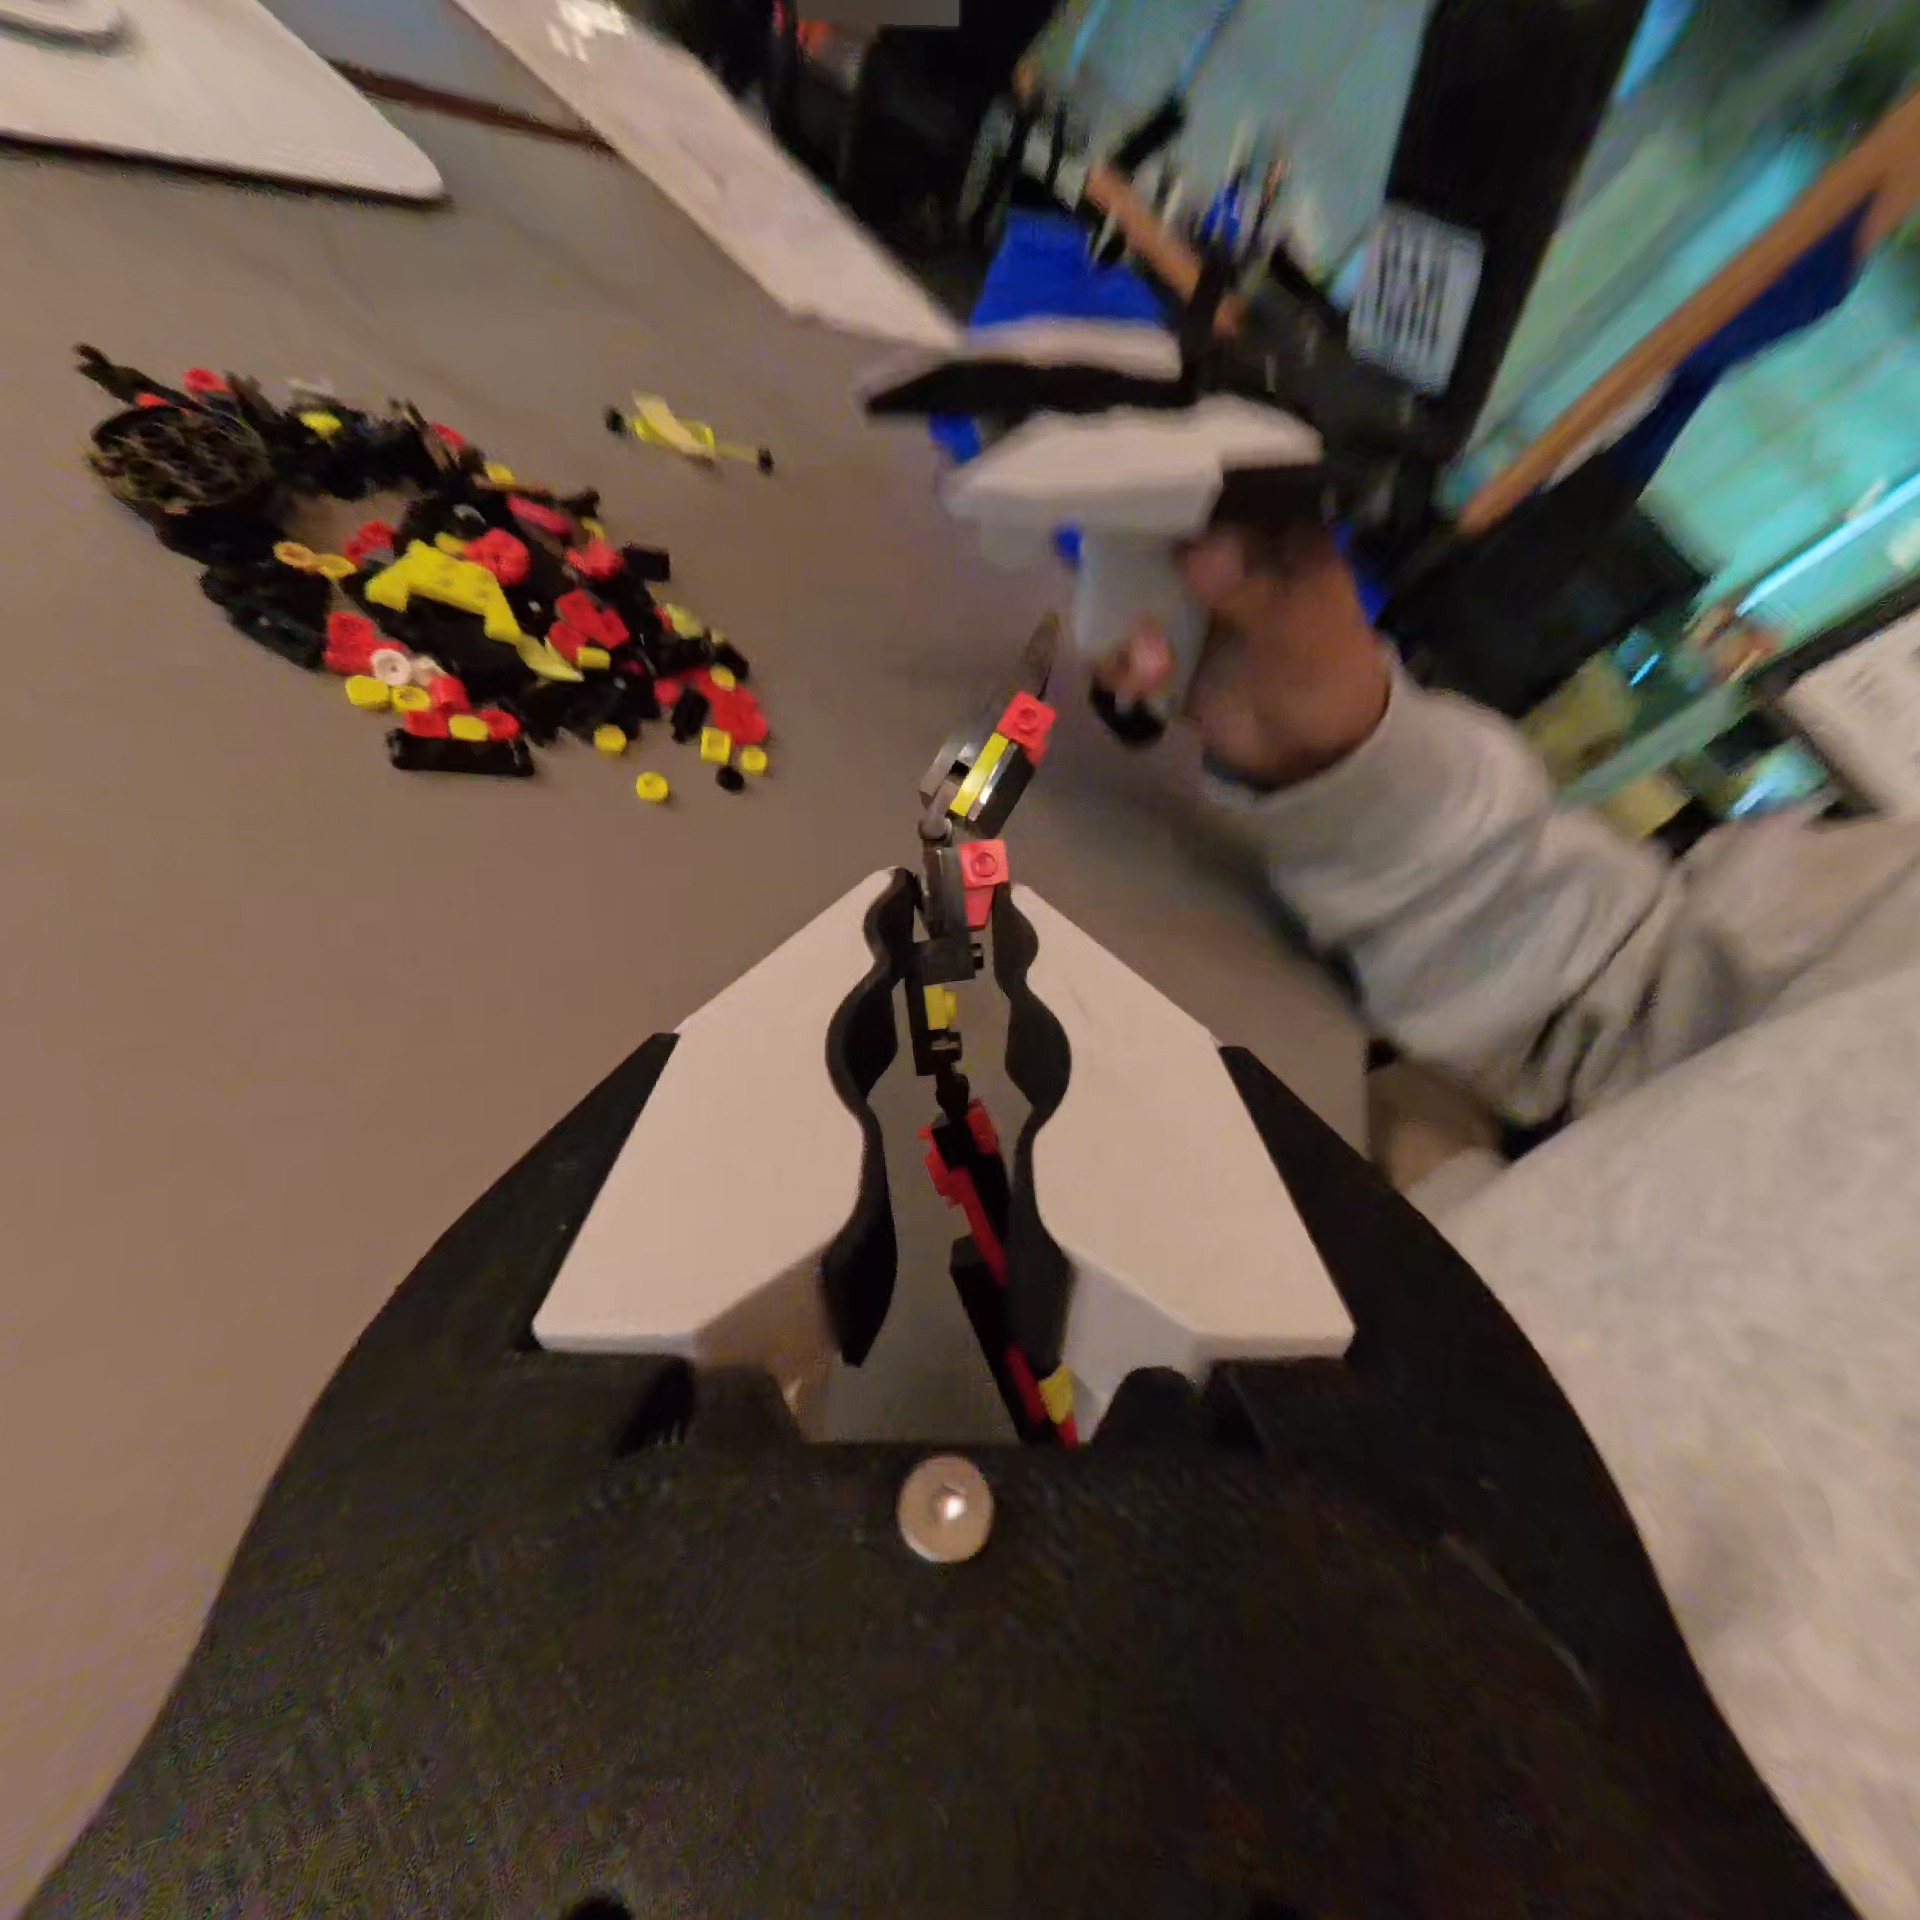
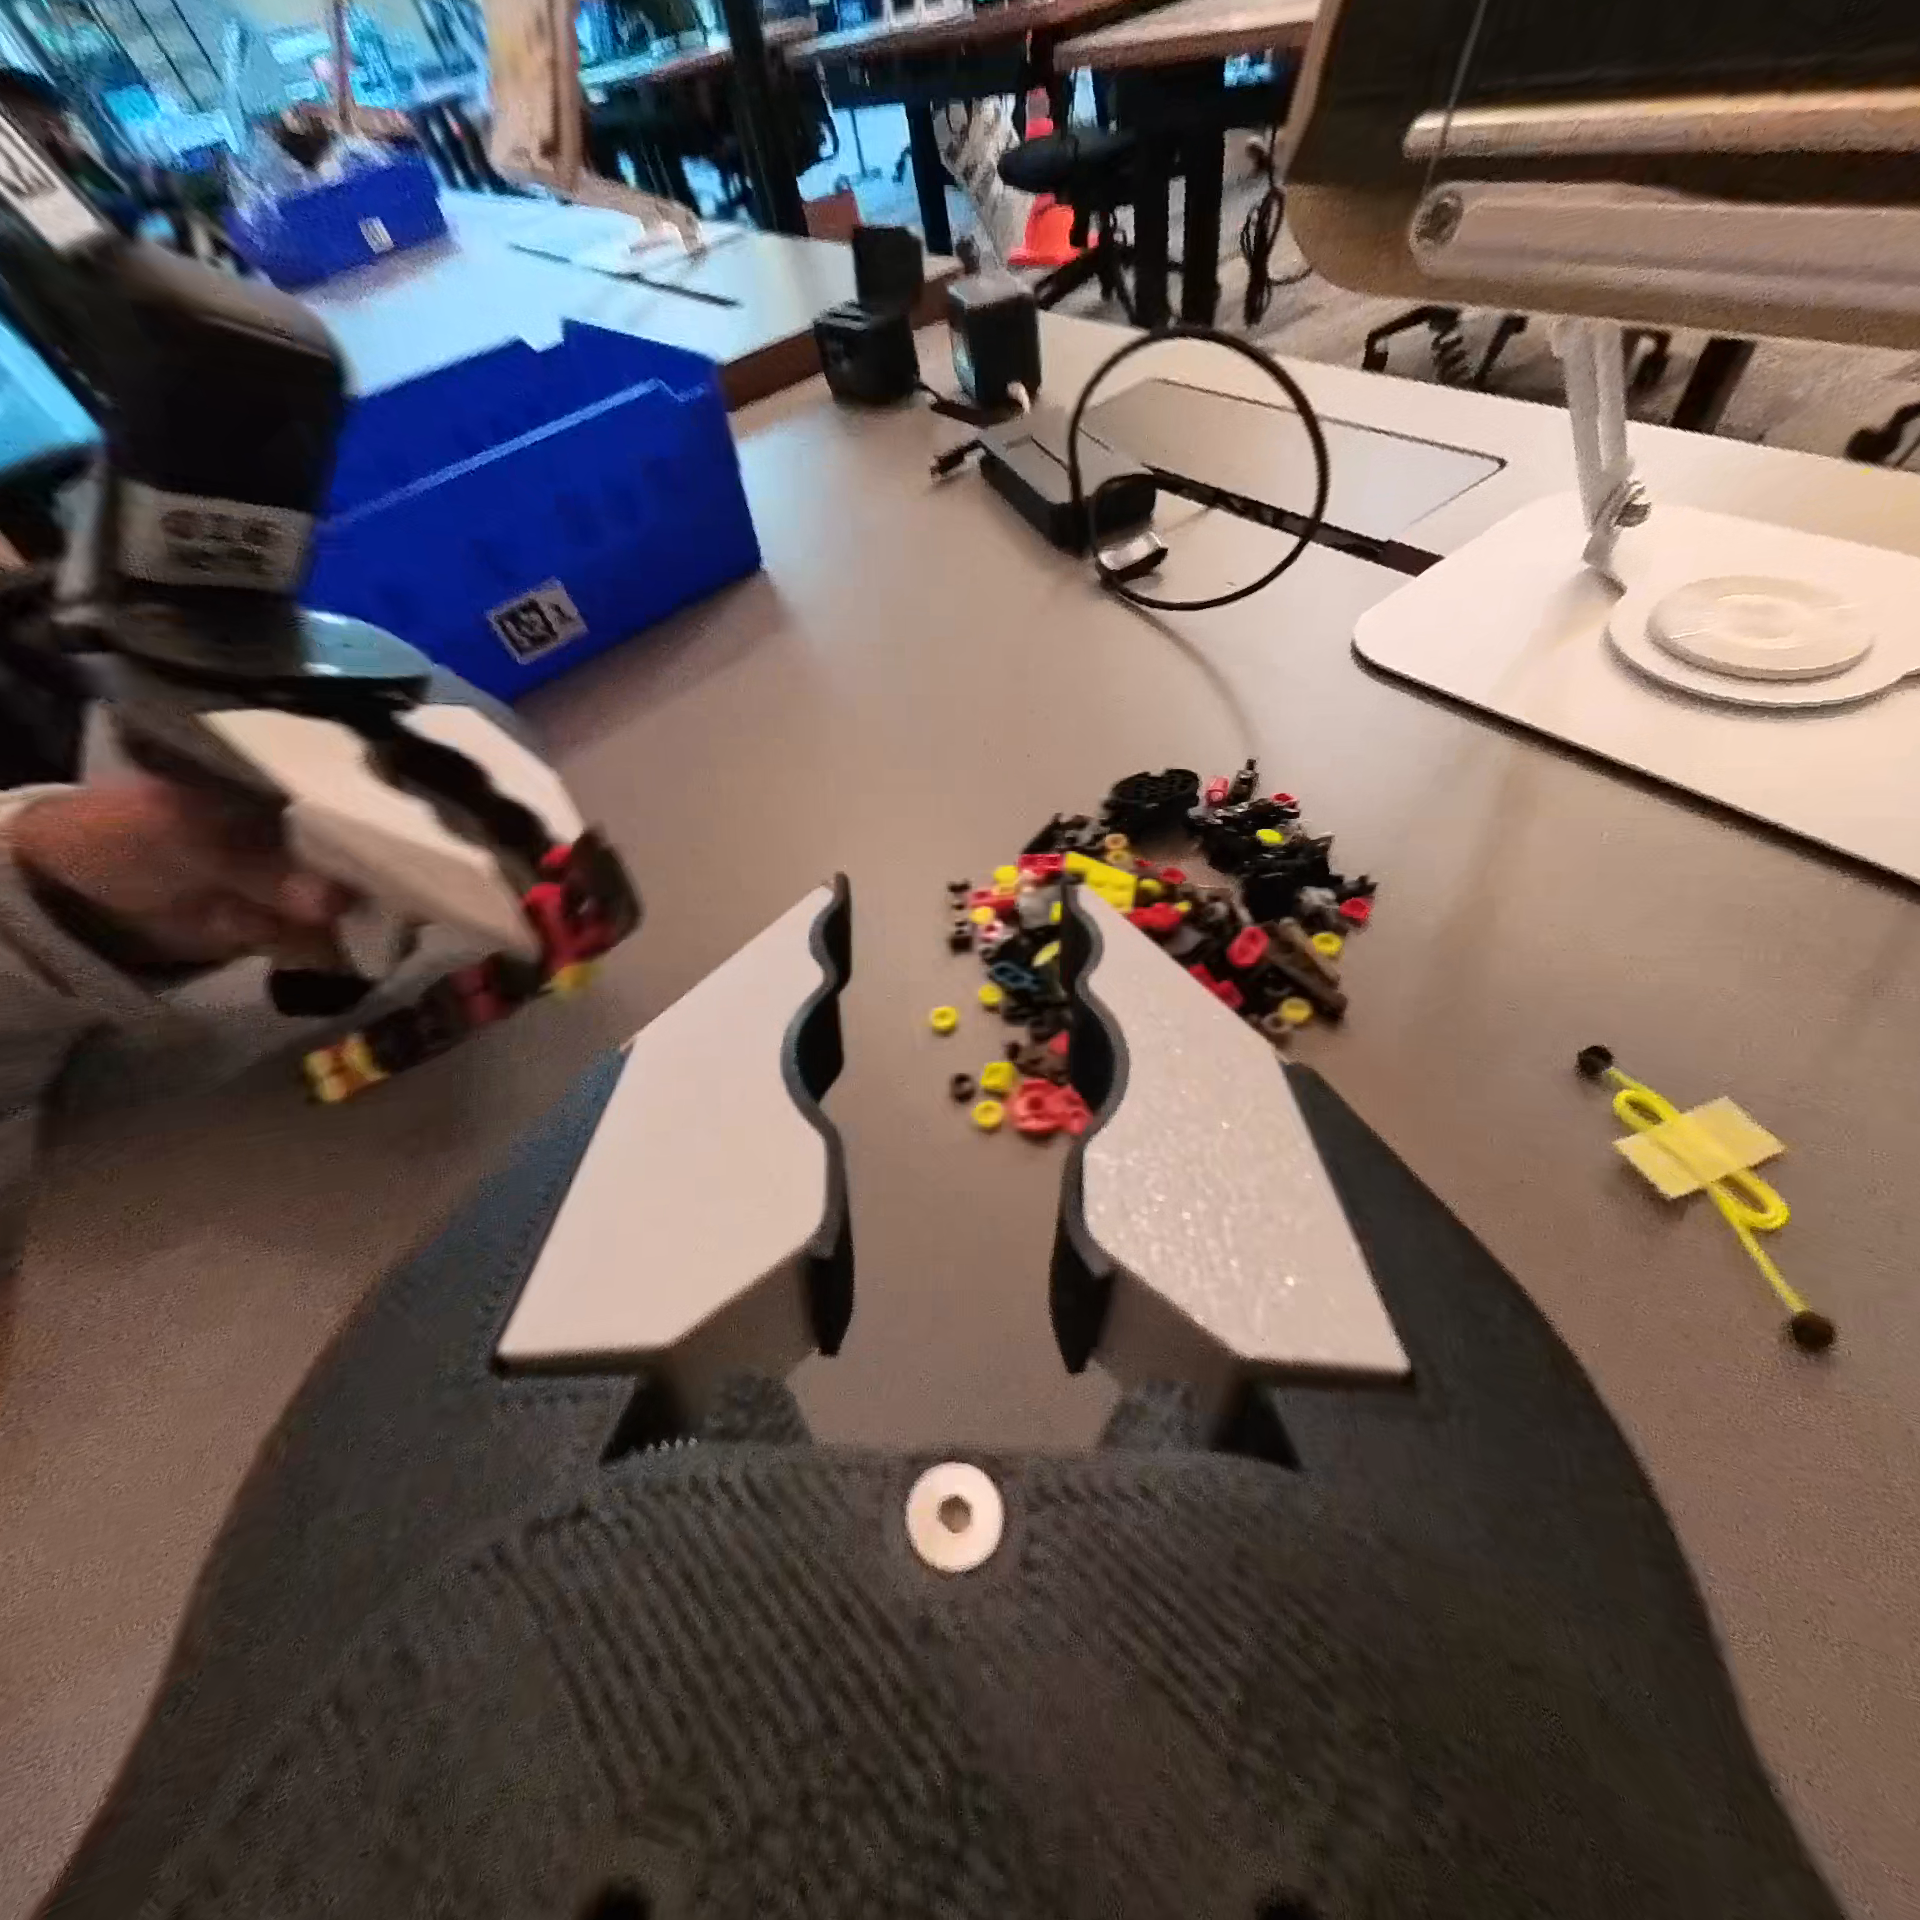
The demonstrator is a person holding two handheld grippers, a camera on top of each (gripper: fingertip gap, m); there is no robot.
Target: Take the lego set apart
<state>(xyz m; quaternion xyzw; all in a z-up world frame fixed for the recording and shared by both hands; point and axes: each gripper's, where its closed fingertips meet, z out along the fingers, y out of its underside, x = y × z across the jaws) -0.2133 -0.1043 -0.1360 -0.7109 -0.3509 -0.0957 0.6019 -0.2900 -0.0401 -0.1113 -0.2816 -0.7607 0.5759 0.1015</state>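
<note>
My left gripper [image 1: 948, 891] is shut on a long black, red and yellow lego assembly [image 1: 971, 914] that runs between the fingers and sticks out past the tips. In the right wrist view the left gripper [image 2: 540, 914] shows at the left, held above the table with the lego assembly [image 2: 468, 997] in it. My right gripper [image 2: 961, 904] is open and empty, hanging above the table near a pile of loose lego pieces [image 2: 1174, 914]. The pile [image 1: 436, 592] also lies at the left of the left wrist view. The right gripper [image 1: 1091, 468] shows blurred there, held by a hand.
A yellow cord with a taped tab [image 2: 1704, 1164] lies right of the pile. A blue bin [image 2: 540, 499] stands at the back left. A white monitor base [image 2: 1662, 644], a black cable loop [image 2: 1195, 468] and black adapters [image 2: 925, 322] are at the back of the grey table [image 2: 883, 707]. The grippers' ends are close to 11 centimetres from one another. To the white monitor base [image 2: 1662, 644]: right tips about 30 centimetres, left tips about 35 centimetres.
</note>
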